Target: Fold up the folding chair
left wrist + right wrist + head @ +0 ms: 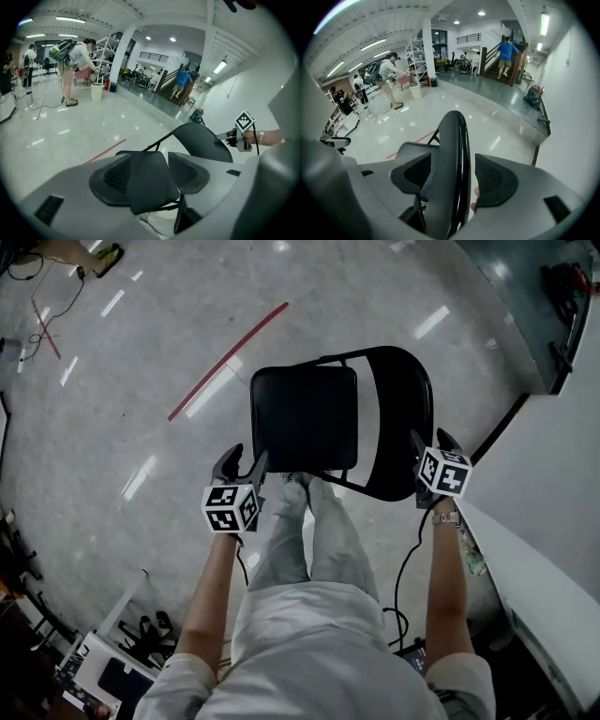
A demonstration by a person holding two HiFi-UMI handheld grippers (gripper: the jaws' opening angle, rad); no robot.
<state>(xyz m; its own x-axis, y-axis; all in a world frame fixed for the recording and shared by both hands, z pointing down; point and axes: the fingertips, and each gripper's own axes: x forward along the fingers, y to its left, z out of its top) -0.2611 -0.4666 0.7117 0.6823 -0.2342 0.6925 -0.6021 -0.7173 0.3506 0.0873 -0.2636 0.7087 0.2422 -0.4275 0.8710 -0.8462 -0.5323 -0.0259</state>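
A black folding chair stands unfolded on the shiny floor in front of my legs, its seat (305,418) flat and its backrest (398,423) upright on the right. My left gripper (246,463) is at the seat's near left corner. In the left gripper view that seat corner (150,187) lies between the open jaws (150,168), with a gap on the right side. My right gripper (433,444) is at the backrest's near edge. In the right gripper view the backrest rim (450,154) runs between the open jaws (452,180), clear of the right pad (494,180).
A white wall and ledge (544,484) run close along the right of the chair. A red tape line (228,360) marks the floor to the far left. A black cable (405,568) trails by my right leg. People (77,61) and shelves stand far off.
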